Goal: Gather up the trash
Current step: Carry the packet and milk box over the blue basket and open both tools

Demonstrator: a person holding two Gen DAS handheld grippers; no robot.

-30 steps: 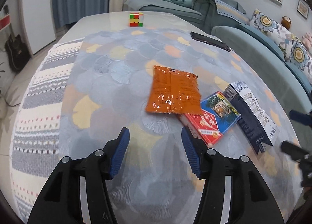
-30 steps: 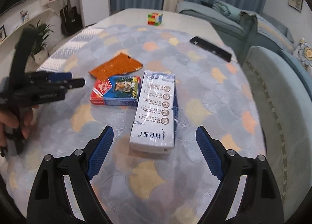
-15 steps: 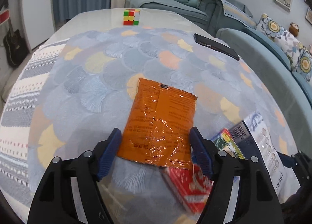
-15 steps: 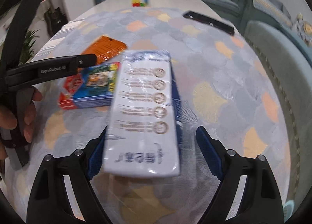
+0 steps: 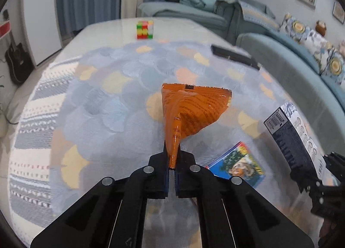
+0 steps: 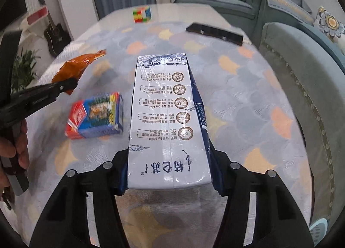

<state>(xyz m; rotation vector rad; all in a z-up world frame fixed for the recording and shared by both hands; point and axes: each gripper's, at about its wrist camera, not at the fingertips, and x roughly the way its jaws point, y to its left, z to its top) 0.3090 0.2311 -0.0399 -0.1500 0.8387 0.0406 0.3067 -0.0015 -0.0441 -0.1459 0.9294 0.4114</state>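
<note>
The left claw (image 5: 171, 161) is pinching the crinkly orange wrapper (image 5: 192, 107), bunching its near end into a cone above the table (image 5: 103, 97). The right claw (image 6: 168, 172) is closing on the glossy white carton (image 6: 166, 118), pads pressing both sides, 5 round seals and Chinese writing showing. A blue-and-red box (image 6: 97, 116) is lying left of the carton.
</note>
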